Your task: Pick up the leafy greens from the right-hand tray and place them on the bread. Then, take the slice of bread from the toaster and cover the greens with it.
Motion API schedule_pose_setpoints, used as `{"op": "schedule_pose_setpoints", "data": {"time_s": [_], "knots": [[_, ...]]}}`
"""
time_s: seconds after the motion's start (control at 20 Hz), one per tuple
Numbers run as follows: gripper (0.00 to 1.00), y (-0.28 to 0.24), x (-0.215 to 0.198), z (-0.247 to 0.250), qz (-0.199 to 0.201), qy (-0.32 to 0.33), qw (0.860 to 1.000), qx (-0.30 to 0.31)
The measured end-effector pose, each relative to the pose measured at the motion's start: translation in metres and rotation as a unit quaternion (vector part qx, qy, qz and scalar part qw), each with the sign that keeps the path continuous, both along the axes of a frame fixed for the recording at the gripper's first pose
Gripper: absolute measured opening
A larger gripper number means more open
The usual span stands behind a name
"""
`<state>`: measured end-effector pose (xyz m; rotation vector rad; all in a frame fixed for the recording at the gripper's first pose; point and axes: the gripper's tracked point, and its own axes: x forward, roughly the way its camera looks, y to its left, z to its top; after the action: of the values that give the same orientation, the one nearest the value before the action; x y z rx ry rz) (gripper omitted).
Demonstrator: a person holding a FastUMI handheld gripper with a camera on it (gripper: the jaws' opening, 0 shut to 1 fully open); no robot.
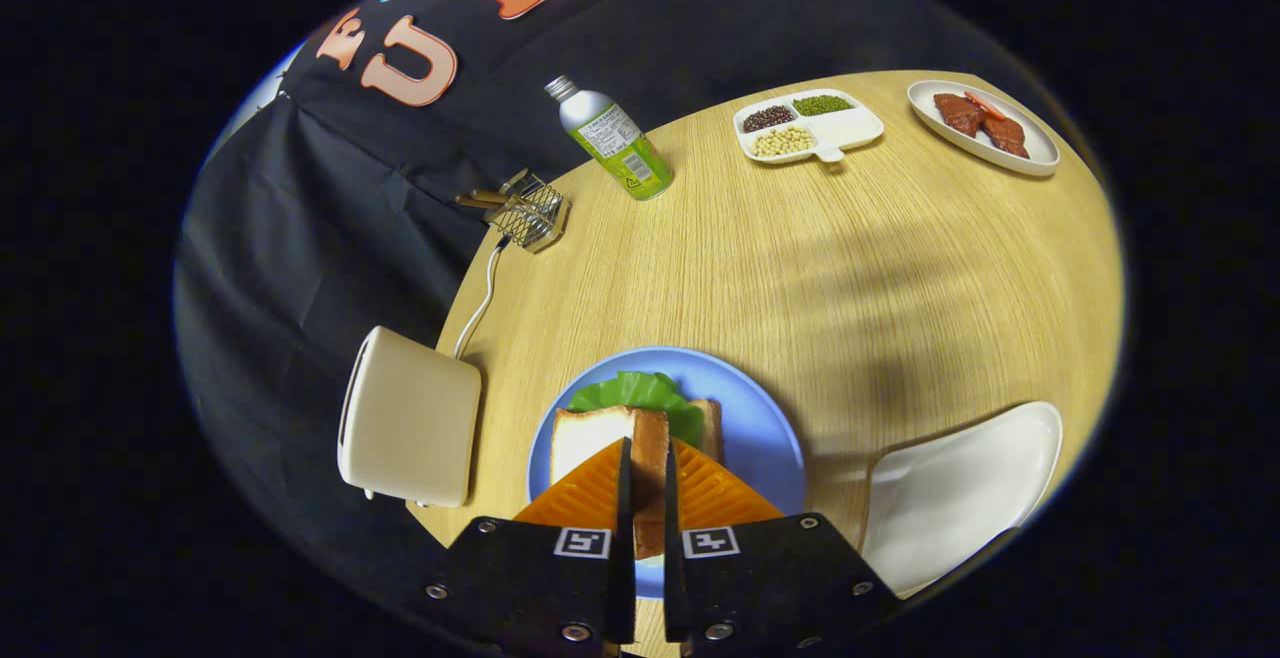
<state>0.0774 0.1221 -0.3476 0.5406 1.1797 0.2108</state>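
1. The gripper (648, 498) has its two orange fingers (585, 493) drawn narrow and pressed on either side of a slice of bread (610, 438), which stands on edge between them. It hangs over the near side of the blue plate (760, 418).
2. The plate sits close to the near edge of the round wooden table (800, 268). On it the leafy greens (640, 390) lie just beyond the held slice, with the crust of a lower slice (710, 416) peeking out on the far right side of them. So the greens look already placed, and the step in hand seems to be the covering.
3. To do it well, I judge the held slice should be laid flat rather than dropped on edge; tilt it so its broad face meets the greens.
4. Line its corners up with the lower slice, whose exact outline is mostly hidden, so go slowly.
5. Lower until the slice rests on the greens, then open the fingers gently; a quick release may drag the leaf sideways or tip the slice off the plate.
6. The toaster (410, 418) stands at the table's left edge beside the plate, and the empty white tray (955, 493) at the near right edge. Keep the fingers away from both when pulling back.
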Motion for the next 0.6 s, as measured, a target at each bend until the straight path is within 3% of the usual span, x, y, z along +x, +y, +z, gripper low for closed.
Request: {"op": "schedule_pose_setpoints", "data": {"time_s": [0.35,0.6], "knots": [[0.32,-0.008,0.004,-0.01,0.044,-0.064,0.993,-0.09],[0.44,-0.017,0.015,0.005,0.043,-0.107,0.985,-0.132]]}}
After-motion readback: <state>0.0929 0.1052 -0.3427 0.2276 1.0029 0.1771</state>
